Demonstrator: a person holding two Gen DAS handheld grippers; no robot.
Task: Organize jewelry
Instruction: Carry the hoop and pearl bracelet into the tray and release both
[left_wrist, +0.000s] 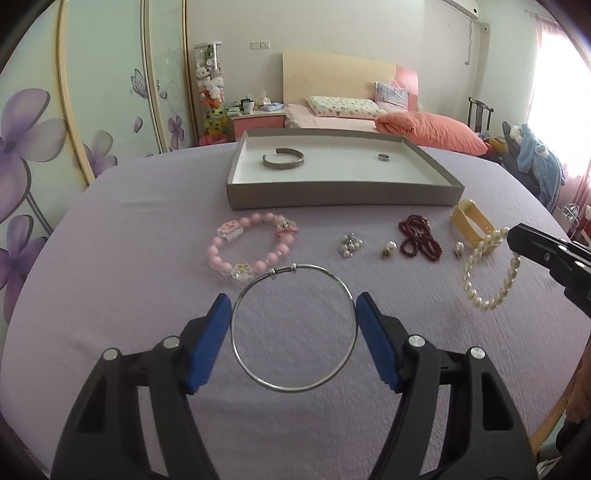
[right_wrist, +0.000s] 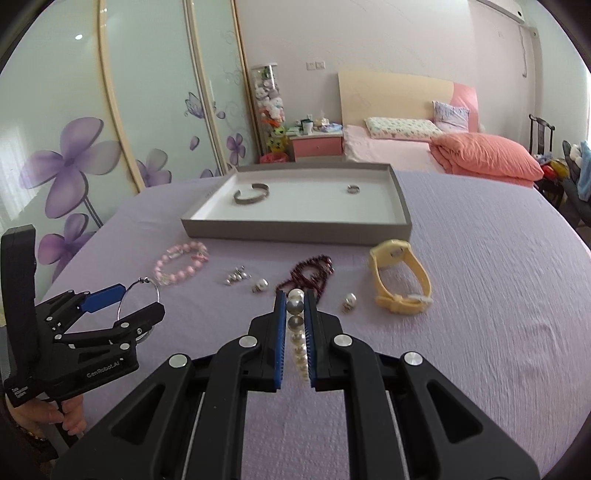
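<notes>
My left gripper is shut on a thin silver bangle, its blue pads pressing the hoop's two sides, held above the lilac cloth. It also shows in the right wrist view. My right gripper is shut on a white pearl bracelet, which hangs from its jaws in the left wrist view. A grey tray at the back holds a silver cuff and a small ring.
On the cloth lie a pink bead bracelet, a cluster of small earrings, two pearl earrings, a dark red bead string and a yellow watch. A bed and wardrobe stand behind the table.
</notes>
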